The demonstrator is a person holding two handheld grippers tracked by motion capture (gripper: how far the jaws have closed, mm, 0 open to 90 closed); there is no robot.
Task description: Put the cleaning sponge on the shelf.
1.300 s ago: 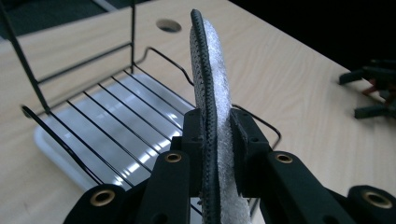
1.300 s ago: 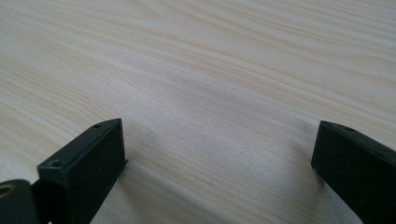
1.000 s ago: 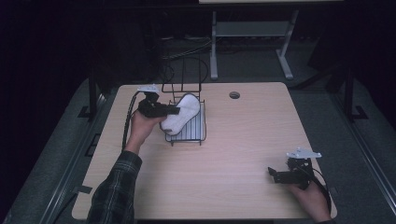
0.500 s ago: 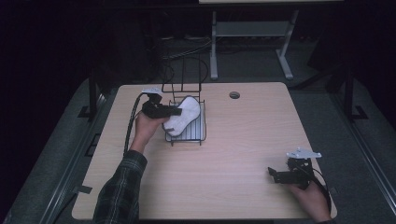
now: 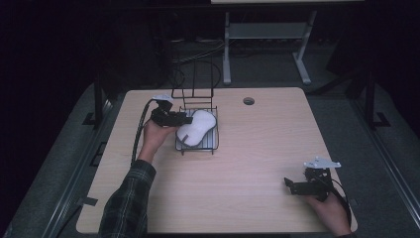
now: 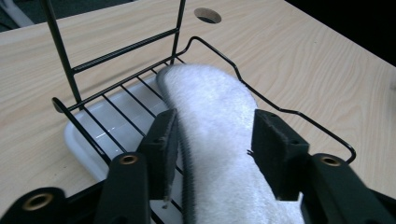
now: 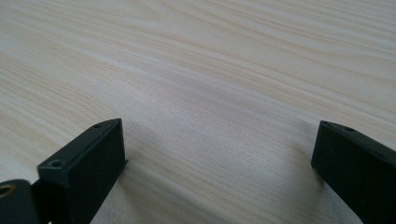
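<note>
Now: release step | left gripper [image 6: 212, 149] jaws just been opening, white slipper [image 5: 195, 128] loose between them, lying in wire rack [image 5: 214, 144] | right gripper [image 7: 219, 158] jaws apart, idle | next: probably back out clear

The left gripper [image 5: 185, 120] has just been opening its jaws around the white slipper [image 5: 197, 127], which has settled lower and flatter in the wire rack [image 5: 198, 147]; the pads now seem to stand off it.

Looks like a lab or recording studio: dark surroundings, bare wooden counter [image 5: 237, 163] with cable hole [image 5: 248, 101], metal stand [image 5: 267, 34] behind, grey floor.
</note>
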